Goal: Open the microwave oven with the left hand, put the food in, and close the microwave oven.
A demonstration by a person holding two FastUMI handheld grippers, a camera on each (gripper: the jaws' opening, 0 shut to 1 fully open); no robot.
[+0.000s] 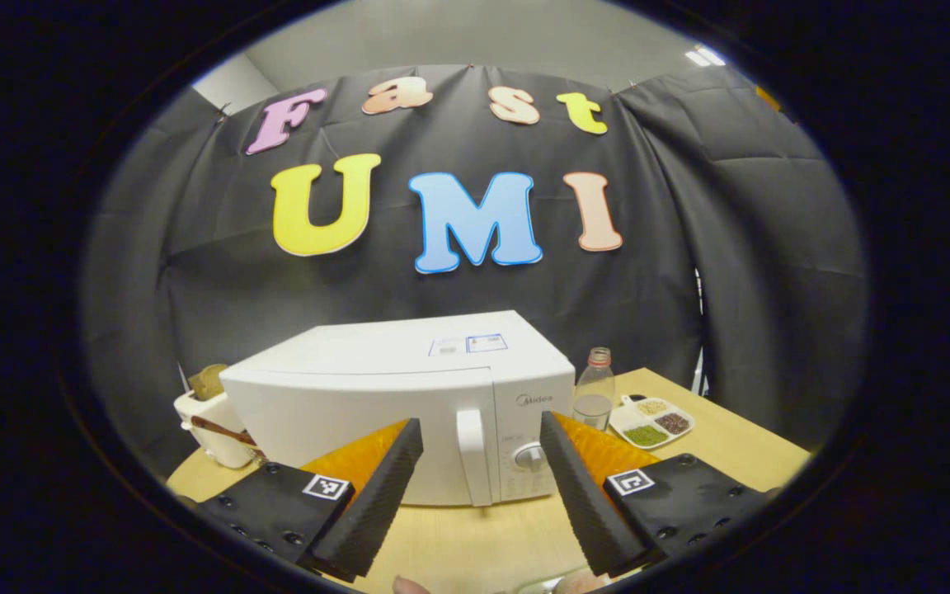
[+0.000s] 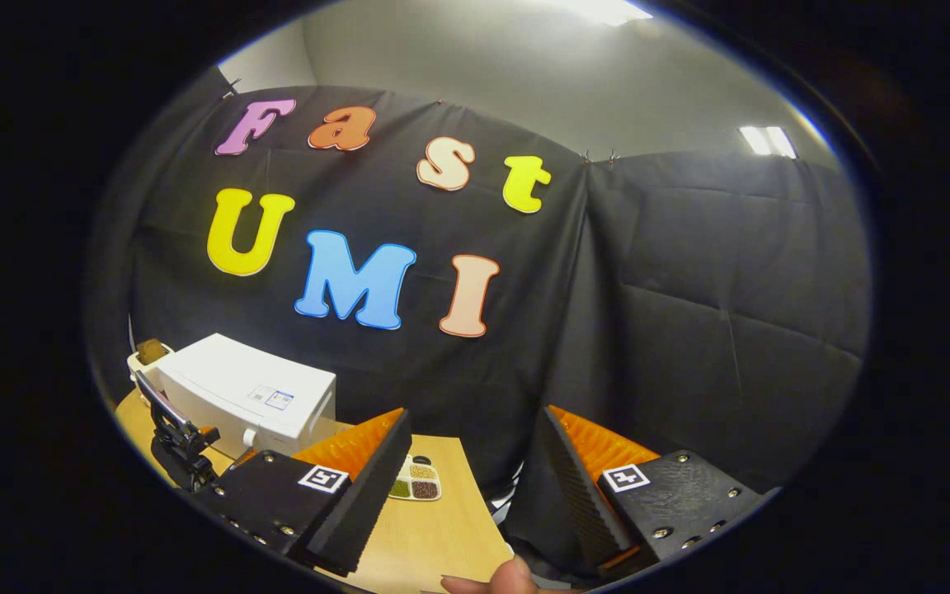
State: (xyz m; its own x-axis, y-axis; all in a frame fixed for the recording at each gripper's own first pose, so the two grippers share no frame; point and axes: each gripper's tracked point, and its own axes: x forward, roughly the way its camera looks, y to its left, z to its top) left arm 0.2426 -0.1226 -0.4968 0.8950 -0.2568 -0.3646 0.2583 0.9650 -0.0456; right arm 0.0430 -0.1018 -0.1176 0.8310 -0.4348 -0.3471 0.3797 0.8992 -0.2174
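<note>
Now both grippers' fingers spread wide, empty: left gripper (image 1: 482, 450) before the closed microwave (image 1: 409, 396), right gripper (image 2: 475, 470) too.

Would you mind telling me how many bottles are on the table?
1: a clear bottle stands right of the microwave, beside the divided dish. Others may be hidden behind the microwave.

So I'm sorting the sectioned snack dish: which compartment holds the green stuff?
On the divided dish, the green filling is in the compartment nearest the camera; the pale one lies behind it and the dark reddish one to its right.
</note>
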